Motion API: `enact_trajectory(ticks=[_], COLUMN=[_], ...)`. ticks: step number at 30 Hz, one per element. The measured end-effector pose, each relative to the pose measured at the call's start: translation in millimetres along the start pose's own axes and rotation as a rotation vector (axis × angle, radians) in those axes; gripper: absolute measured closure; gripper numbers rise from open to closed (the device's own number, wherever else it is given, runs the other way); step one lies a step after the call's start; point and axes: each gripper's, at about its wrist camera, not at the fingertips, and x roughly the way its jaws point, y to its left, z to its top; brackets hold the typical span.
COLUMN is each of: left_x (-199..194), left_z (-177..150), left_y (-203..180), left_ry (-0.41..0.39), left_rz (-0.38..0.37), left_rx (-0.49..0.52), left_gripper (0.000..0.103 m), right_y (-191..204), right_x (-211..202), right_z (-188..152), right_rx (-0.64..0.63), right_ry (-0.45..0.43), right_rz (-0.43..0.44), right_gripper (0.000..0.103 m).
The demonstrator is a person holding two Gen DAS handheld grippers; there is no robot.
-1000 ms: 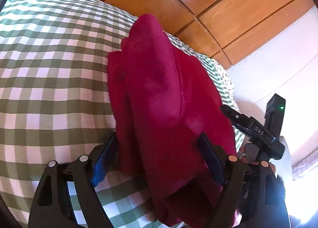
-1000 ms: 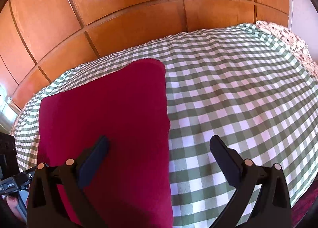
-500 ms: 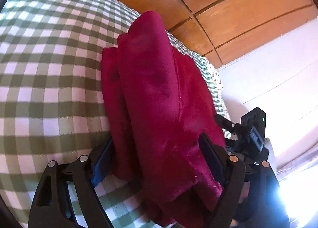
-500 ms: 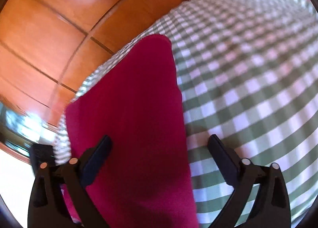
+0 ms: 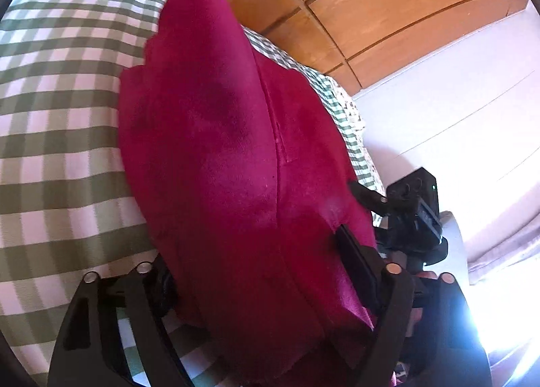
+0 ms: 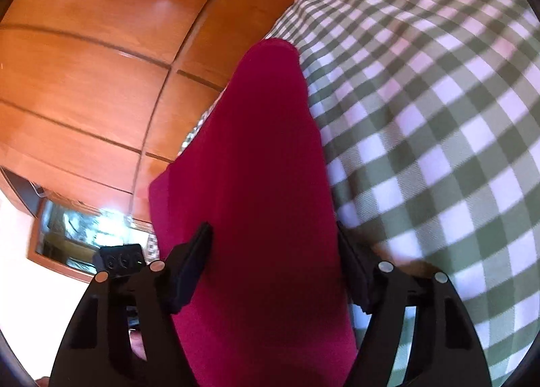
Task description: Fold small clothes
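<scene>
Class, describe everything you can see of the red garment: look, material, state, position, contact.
The garment is deep magenta-red, soft and fleecy-looking, folded into thick layers with a seam along one. It lies on the green-and-white checked cloth, partly lifted at the near end. The left tongs and right tongs each straddle it, fingers against its sides. Whether they pinch is unclear.

Soft, matt, fuzzy crimson fleece garment (image 5: 229, 164). Woven green-and-white checked cotton-like bedcover (image 6: 438, 123), matt, fine twill rib visible. Glossy varnished orange-brown wood panelling (image 6: 101, 49), smooth, with bright glare spots. Matt black plastic on left hand-held gripper (image 5: 260, 272), small shiny metal rivets.
</scene>
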Motion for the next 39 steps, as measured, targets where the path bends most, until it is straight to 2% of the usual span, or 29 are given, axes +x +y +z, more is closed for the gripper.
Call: enact_trajectory(ticks=[4,6,8,11,13,17,20,23,26,31,33,39], left_x=[-1.2,-7.9,-18.1,-34.3,-46.6,-76.7,-98.5,-116.8,-123.4,-117.7,-105.7,-82.7], left_z=[-2.5,-6.5,-14.2,-25.4,-29.1,-29.2,-21.0,-13.5,4.0,51.5,79.0,126.6], left_y=[-8.7,-18.3,-37.1,-50.5,-50.2,-35.2,-21.2,-16.2,-19.5,-11.2,-5.7,26.8], left_ry=[-0.003,-0.017,-0.033,-0.060,-0.086,-0.161,-0.226,-0.295,-0.347,-0.390,-0.400,-0.375], left_rz=[0.050,0.106,0.178,0.230,0.260,0.337,0.367,0.407,0.456,0.475,0.473,0.480], left_rx=[0.038,0.090,0.206,0.299,0.311,0.297,0.252,0.254,0.294,0.335,0.343,0.315], left_gripper=[0.046,0.050,0.052,0.053,0.053,0.054,0.057,0.057,0.057,0.057,0.057,0.058], right_y=[26.5,42.0,56.7,87.1,110.7,148.4,167.3,178.8,190.0,196.4,192.4,173.3], right_x=[4.0,4.8,11.0,19.2,26.8,54.7,77.0,89.5,101.2,116.0,121.0,142.8], right_z=[-0.9,-3.3,-7.4,-18.0,-24.6,-33.1,-30.8,-25.3,-13.7,11.9,24.6,59.6], right_rx=[-0.104,-0.169,-0.220,-0.319,-0.392,-0.536,-0.570,-0.591,-0.609,-0.642,-0.644,-0.607], right_ry=[-0.013,-0.009,-0.005,-0.025,-0.040,-0.029,-0.027,-0.044,-0.073,-0.146,-0.175,-0.249], right_rz=[-0.044,-0.047,-0.043,-0.001,0.049,0.060,0.106,0.156,0.190,0.181,0.163,0.058], right_gripper=[0.039,0.043,0.045,0.046,0.047,0.048,0.049,0.049,0.049,0.049,0.049,0.049])
